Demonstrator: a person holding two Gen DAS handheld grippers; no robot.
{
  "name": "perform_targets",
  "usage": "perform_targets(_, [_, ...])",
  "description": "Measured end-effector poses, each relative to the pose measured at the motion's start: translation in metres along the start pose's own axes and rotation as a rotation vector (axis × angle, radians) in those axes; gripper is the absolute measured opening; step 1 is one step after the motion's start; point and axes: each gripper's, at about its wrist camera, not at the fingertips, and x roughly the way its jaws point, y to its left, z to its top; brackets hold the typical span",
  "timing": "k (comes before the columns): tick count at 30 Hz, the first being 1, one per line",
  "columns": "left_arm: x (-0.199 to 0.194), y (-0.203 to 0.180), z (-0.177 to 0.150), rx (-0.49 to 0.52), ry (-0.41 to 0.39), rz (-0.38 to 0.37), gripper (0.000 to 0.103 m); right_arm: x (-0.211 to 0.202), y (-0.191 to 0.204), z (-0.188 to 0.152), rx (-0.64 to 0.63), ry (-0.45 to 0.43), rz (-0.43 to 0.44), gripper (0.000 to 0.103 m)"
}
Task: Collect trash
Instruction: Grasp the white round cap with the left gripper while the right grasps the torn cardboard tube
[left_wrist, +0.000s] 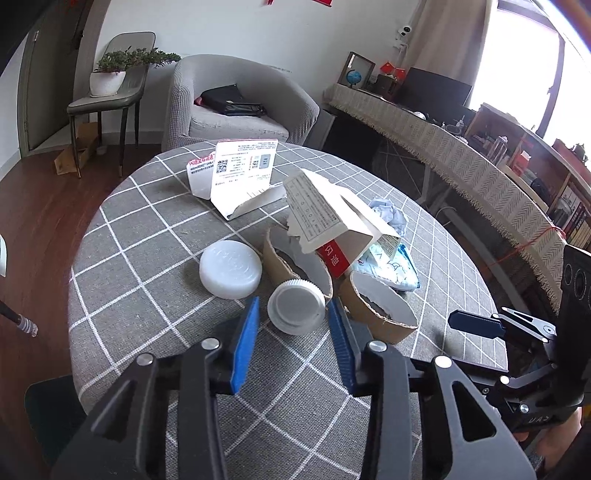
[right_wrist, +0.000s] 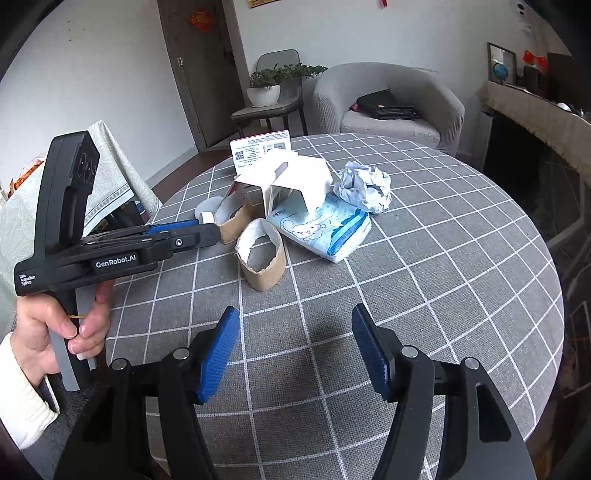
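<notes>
From my remote station I see a round table (left_wrist: 122, 236) under a grey checked cloth. Behind it stands a grey armchair (left_wrist: 236, 99) with a black bag (left_wrist: 231, 100) on its seat, and beside that a grey dining chair (left_wrist: 110, 92) bearing a potted plant (left_wrist: 110, 72). The walls (left_wrist: 229, 26) are white, the floor (left_wrist: 33, 221) dark wood. A long sideboard (left_wrist: 461, 155) with a fringed runner lies beneath a bright window (left_wrist: 524, 62); a brown door (right_wrist: 199, 74) is closed.

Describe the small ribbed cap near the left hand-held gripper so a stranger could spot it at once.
On the round table with the grey checked cloth, look at the near edge of the trash pile. The small white ribbed plastic screw cap lies between the left hand-held gripper fingers. Unlike the larger smooth white round lid beside it, its rim is ridged.
</notes>
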Motion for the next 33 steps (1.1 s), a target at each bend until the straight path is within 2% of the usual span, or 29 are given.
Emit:
perform_targets(2, [0.0,0.0,0.0,-0.004,0.004,-0.016,0.033,0.003,0.004,0.002,-0.007,0.002,-0.005,0.069])
perform_targets(10, [-0.01,-0.002,-0.003,0.035,-0.008,-0.017,0.033,0.015,0.015,0.011,-0.022,0.019,-0.008,0.069])
perform_targets(17, [-0.029,0.013,0.0,0.039,-0.036,0.005,0.033,0.028,0.027,0.021,-0.044,0.035,-0.011,0.069])
perform_targets(30, [-0.063,0.044,0.002,0.02,-0.067,0.041,0.033,0.05,0.041,0.036,-0.048,0.069,-0.099,0.048])
perform_targets(33, [-0.07,0.051,0.003,0.019,-0.073,0.052,0.033,0.054,0.044,0.039,-0.043,0.074,-0.122,0.04])
